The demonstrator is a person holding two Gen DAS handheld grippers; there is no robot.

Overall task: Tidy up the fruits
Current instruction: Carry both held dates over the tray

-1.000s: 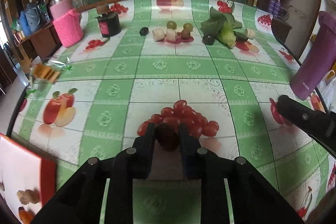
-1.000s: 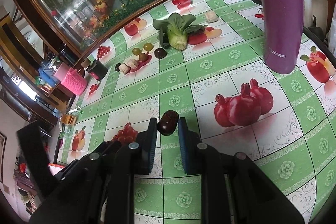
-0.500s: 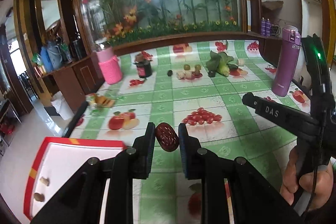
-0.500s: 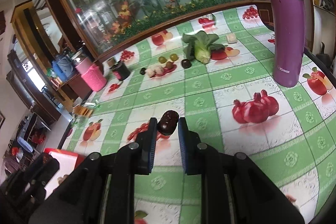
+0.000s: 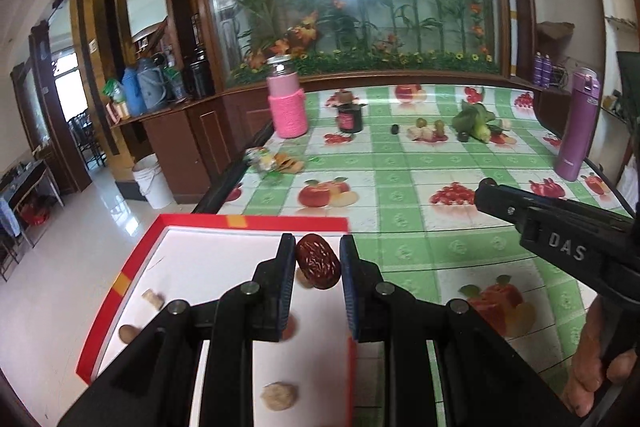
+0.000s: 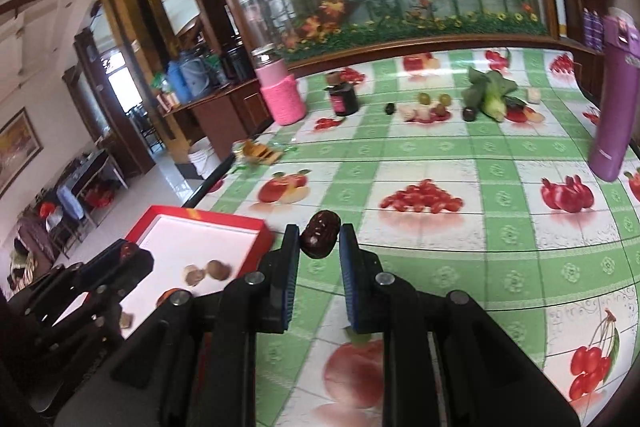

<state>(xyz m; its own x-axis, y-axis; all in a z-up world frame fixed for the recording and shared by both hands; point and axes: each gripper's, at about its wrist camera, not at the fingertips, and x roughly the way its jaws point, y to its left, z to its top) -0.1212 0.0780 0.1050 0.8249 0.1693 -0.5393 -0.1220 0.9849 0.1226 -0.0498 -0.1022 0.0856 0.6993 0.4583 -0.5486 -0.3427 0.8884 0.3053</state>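
My left gripper (image 5: pixel 318 261) is shut on a wrinkled red date (image 5: pixel 318 261) and holds it above the red-rimmed white tray (image 5: pixel 224 223). Several small fruits and nuts (image 5: pixel 279 395) lie in the tray. My right gripper (image 6: pixel 319 241) is shut on a dark red date (image 6: pixel 320 234), held over the green checked tablecloth just right of the tray (image 6: pixel 208 217). The right gripper's body shows in the left wrist view (image 5: pixel 560 227), and the left gripper's body in the right wrist view (image 6: pixel 72 291). More fruits (image 6: pixel 432 107) lie at the table's far side.
A purple flask (image 6: pixel 614 99) stands at the right edge. A pink-sleeved jar (image 6: pixel 280 95), a dark jar (image 6: pixel 344 99), a bok choy (image 6: pixel 490 95) and a snack packet (image 6: pixel 260 151) sit on the far and left parts of the table. The tray overhangs the table's left front corner.
Both grippers lifted their dates off the table and pulled back toward the left. The left one now hangs over the tray, and the right one has come beside it.
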